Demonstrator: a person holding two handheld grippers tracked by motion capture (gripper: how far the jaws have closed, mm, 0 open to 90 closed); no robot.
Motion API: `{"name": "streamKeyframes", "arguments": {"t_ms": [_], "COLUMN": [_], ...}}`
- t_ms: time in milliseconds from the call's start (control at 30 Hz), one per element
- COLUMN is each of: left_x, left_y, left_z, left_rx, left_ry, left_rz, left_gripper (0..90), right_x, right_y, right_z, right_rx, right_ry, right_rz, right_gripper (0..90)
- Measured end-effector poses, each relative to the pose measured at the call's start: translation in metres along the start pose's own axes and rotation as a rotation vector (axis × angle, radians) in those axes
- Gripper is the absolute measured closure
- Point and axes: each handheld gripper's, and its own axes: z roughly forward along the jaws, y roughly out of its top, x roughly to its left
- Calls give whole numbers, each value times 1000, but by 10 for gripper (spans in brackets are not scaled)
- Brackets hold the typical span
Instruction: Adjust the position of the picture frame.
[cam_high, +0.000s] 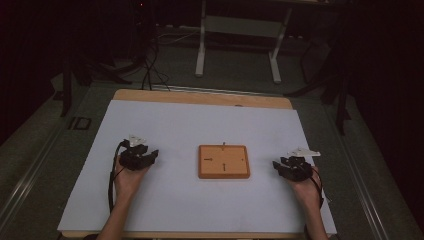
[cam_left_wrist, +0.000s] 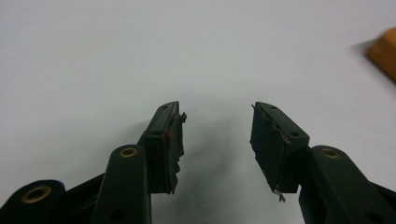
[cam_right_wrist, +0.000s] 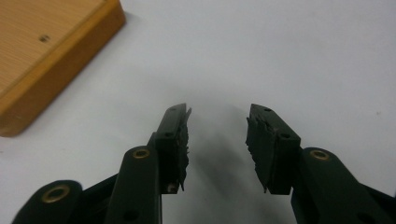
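Risk lies in the approach — both the left gripper (cam_high: 150, 156) and right gripper (cam_high: 278, 166) stand part-open and empty, so either could shove the mid-frame wooden block (cam_high: 223, 161) aside instead of gripping it.

Orange-brown square wooden block (cam_high: 223, 161), flat on white sheet, mid-table; small holes and slots on top.

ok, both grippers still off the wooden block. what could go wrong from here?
1. The wooden block lies loose on the smooth white sheet; a push from one side may slide it rather than grip it.
2. The block is flat and low, so open jaws coming down could hit its top face or small pins instead of straddling an edge.
3. The left gripper and right gripper flank it; closing in together risks a clash.
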Motion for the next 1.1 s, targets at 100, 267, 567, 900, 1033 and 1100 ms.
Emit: {"name": "streamKeyframes", "arguments": {"t_ms": [100, 267, 567, 900, 1033, 1100], "left_x": [-3, -7, -20, -28, -33, -34], "left_y": [1, 3, 7, 10, 11, 11], "left_z": [0, -2, -6, -12, -11, -11], "left_rx": [3, 13, -11, -29, -24, -23], "left_ry": [-31, -68, -118, -156, -174, -178], "left_rz": [20, 51, 120, 130, 147, 154], "left_gripper": [523, 531, 559, 593, 589, 588], "right_x": [2, 4, 9, 18, 20, 20], "right_y": [2, 4, 8, 12, 13, 13], "right_z": [-3, -5, -11, -9, -9, -9], "right_rx": [-16, -27, -56, -57, -59, -64], "right_ry": [5, 5, 45, 70, 75, 77], "right_rz": [-7, -27, -41, -79, -87, -93], "right_gripper": [576, 567, 649, 689, 698, 698]}}
